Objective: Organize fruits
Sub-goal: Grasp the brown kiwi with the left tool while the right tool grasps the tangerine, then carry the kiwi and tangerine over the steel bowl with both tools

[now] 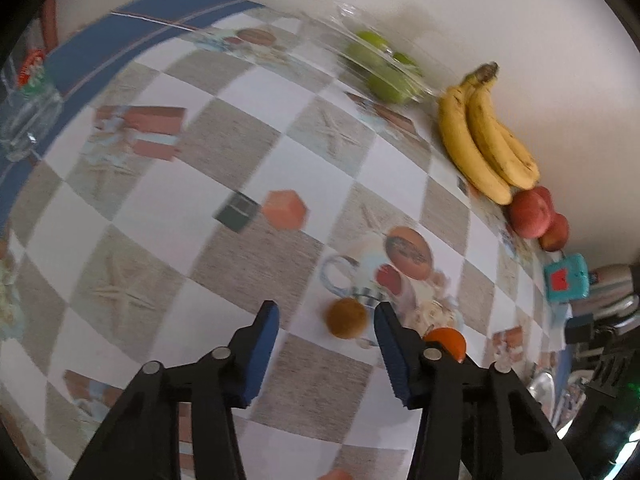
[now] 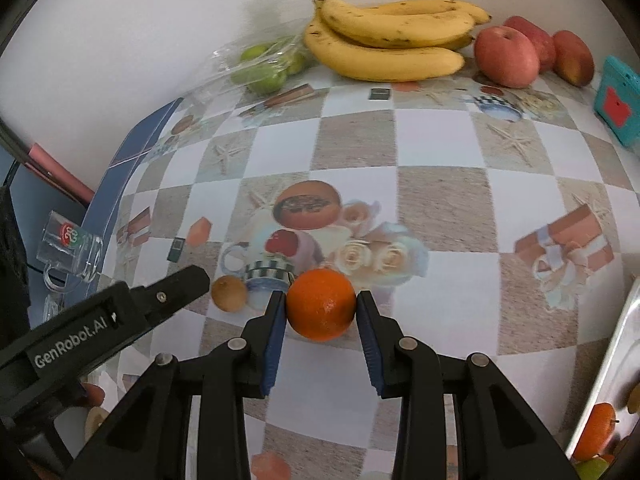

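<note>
My right gripper has its pads pressed on both sides of the orange, which sits on the checkered tablecloth. My left gripper is parted around the small brown fruit, pads not touching it.

Your table wears a checkered printed cloth. Along its far edge by the wall: bagged green fruits, bananas, red apples, a teal box at the right. Mid-table: an orange and a small brown fruit. A glass mug lies at the left edge.
</note>
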### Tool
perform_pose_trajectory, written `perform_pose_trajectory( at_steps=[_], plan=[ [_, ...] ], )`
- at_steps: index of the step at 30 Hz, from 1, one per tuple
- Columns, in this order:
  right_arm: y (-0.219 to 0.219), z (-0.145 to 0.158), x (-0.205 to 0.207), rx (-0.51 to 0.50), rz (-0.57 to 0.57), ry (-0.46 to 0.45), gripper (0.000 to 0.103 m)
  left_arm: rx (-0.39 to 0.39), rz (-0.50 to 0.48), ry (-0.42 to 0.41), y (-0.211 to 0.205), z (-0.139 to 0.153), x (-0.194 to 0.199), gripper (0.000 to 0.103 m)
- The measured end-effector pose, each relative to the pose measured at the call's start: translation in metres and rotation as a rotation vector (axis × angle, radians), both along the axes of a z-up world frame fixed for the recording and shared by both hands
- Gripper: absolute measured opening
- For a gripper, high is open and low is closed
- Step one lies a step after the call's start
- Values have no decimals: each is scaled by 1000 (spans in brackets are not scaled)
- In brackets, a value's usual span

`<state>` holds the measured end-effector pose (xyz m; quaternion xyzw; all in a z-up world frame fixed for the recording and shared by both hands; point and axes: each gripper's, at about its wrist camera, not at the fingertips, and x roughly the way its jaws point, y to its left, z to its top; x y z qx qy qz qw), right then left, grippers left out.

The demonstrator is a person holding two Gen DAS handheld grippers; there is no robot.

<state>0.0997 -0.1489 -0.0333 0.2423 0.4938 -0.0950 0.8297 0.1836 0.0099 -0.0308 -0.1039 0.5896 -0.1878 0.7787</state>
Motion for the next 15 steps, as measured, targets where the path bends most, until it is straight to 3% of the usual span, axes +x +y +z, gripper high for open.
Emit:
perform_pose_trajectory(
  at_steps=[15],
  plan=[
    [-19,7,-17,-12,-17,3,37,54,-58,-16,-25,-10,-6,28]
  ],
)
